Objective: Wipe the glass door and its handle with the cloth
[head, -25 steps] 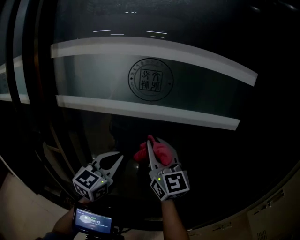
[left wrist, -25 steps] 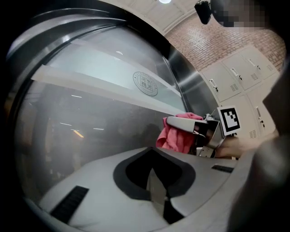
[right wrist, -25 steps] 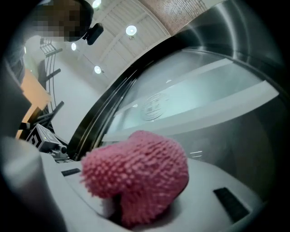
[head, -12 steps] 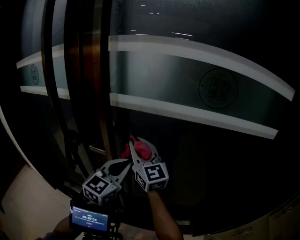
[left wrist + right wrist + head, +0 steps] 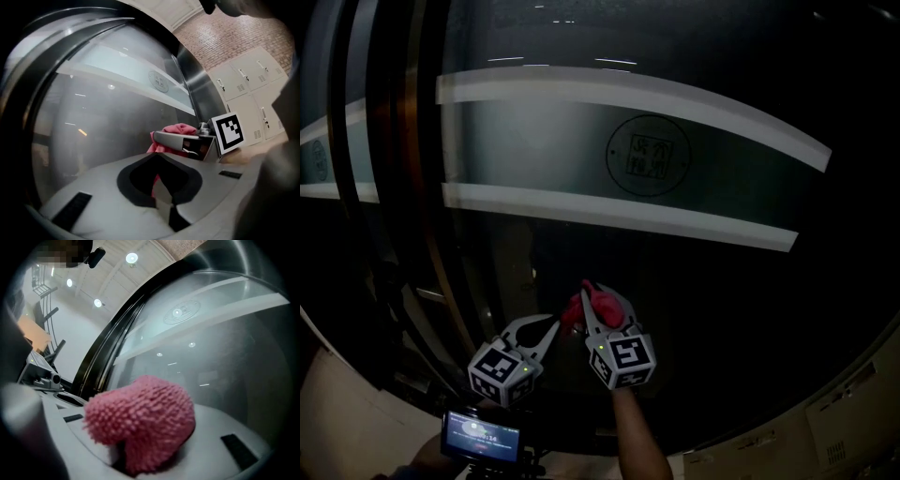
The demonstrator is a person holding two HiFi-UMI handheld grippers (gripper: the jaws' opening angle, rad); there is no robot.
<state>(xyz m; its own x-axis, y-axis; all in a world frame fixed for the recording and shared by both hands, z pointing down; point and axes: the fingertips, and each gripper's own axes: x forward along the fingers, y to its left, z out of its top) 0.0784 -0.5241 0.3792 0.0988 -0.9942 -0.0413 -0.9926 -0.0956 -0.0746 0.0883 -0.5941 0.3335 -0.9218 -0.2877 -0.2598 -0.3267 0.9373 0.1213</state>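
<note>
Low on the glass door (image 5: 722, 300), the right tongs (image 5: 592, 298) clamp the pink cloth (image 5: 609, 304), bunched so its nap faces the glass; the left tongs (image 5: 546, 328), closed on nothing, hover just beside, leaving the wiping path free

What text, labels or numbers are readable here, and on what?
Round seal on the glass door: characters inside, too blurred to read.
Small screen at the bottom edge: digits, too small to read.
Marker cubes: square patterns only, no words.
</note>
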